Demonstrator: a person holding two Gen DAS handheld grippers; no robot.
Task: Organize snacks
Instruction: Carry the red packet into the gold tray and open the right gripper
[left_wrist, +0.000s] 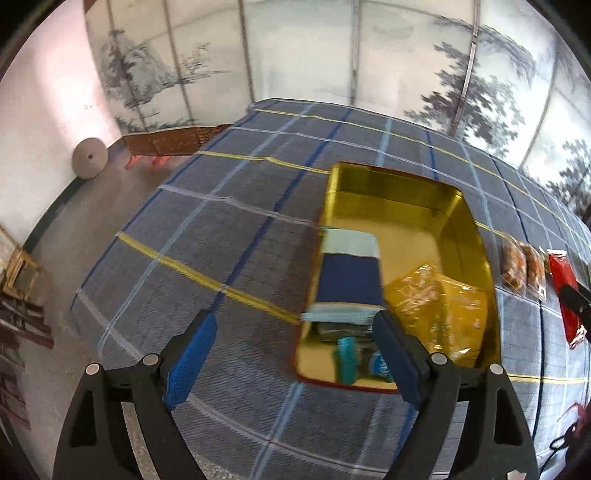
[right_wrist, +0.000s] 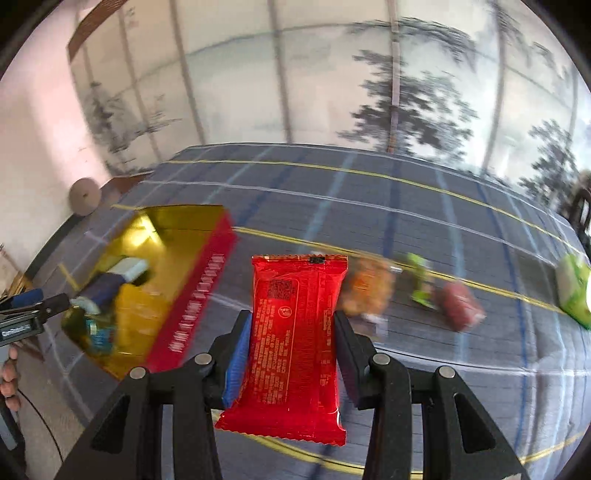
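Observation:
A gold-lined tin box (left_wrist: 476, 236) with red outer walls (right_wrist: 192, 295) sits on the plaid cloth. Inside it lie a blue and white packet (left_wrist: 349, 273), a yellow crinkly packet (left_wrist: 439, 306) and small teal-wrapped snacks (left_wrist: 347, 360). My left gripper (left_wrist: 295, 350) is open and empty, just left of the box's near corner. My right gripper (right_wrist: 291, 325) is shut on a red snack packet (right_wrist: 295, 339), held above the cloth to the right of the box. That packet also shows at the right edge of the left wrist view (left_wrist: 561, 280).
On the cloth right of the box lie orange snack packs (right_wrist: 365, 291) (left_wrist: 521, 266), a small green packet (right_wrist: 421, 280), a dark red packet (right_wrist: 461, 302) and a green-white pack (right_wrist: 572, 291). A folding screen stands behind the table. A hand (right_wrist: 9, 380) shows at far left.

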